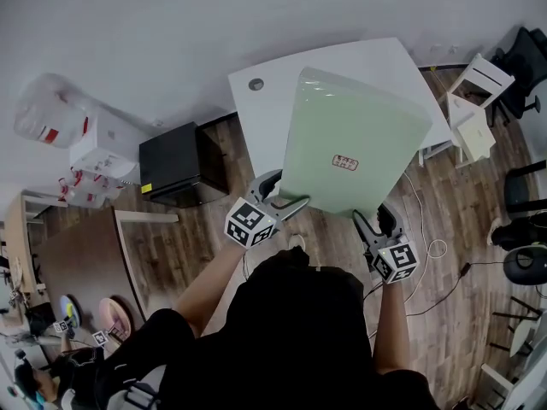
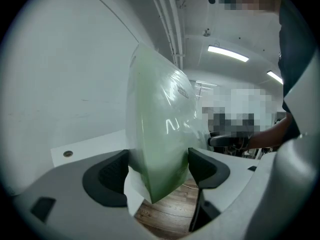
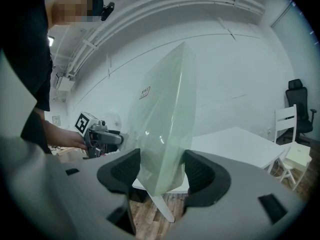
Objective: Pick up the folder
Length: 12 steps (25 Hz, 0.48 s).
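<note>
Folder hangs tilted above the white table, its near corners clamped by the left hand-held gripper and the right hand-held gripper. To lift it well, I'd raise both evenly, so it neither twists nor slips.

Pale green folder, seemingly red-printed label; white table, black cabinet.

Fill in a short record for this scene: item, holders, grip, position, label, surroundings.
item: light green folder
holders: left gripper at its near left corner, right gripper at its near right corner
grip: both pairs of jaws closed on the near edge
position: tilted, raised off the white table
label: small sticker, print unreadable
surroundings: black cabinet, white chair, wood floor
</note>
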Each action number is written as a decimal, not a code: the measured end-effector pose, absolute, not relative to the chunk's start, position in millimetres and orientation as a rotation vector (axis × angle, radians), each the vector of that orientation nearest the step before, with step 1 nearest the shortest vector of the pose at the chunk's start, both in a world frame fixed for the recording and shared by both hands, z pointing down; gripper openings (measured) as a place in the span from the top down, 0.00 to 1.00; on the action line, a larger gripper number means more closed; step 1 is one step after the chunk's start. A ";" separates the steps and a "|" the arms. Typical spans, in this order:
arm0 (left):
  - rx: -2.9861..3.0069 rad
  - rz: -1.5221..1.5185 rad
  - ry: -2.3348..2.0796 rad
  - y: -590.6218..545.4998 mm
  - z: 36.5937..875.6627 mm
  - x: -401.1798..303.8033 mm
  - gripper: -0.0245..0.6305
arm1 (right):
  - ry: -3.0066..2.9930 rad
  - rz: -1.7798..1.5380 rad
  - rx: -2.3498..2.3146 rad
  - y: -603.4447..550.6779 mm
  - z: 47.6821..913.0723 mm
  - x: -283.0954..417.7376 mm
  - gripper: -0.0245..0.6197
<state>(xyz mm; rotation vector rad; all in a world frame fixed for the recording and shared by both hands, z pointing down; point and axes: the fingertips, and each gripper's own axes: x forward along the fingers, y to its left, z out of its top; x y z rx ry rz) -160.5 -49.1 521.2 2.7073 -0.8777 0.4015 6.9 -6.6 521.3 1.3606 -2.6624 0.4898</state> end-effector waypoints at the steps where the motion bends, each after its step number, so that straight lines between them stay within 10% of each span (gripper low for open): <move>1: 2.709 0.399 -0.889 -45.1 518.8 -158.4 0.41 | -2.666 0.482 1.355 -3.6 519.3 9.3 0.52; 12: 2.680 0.394 -0.980 17.3 504.5 -138.4 0.41 | -2.715 0.473 1.304 49.4 507.0 30.7 0.52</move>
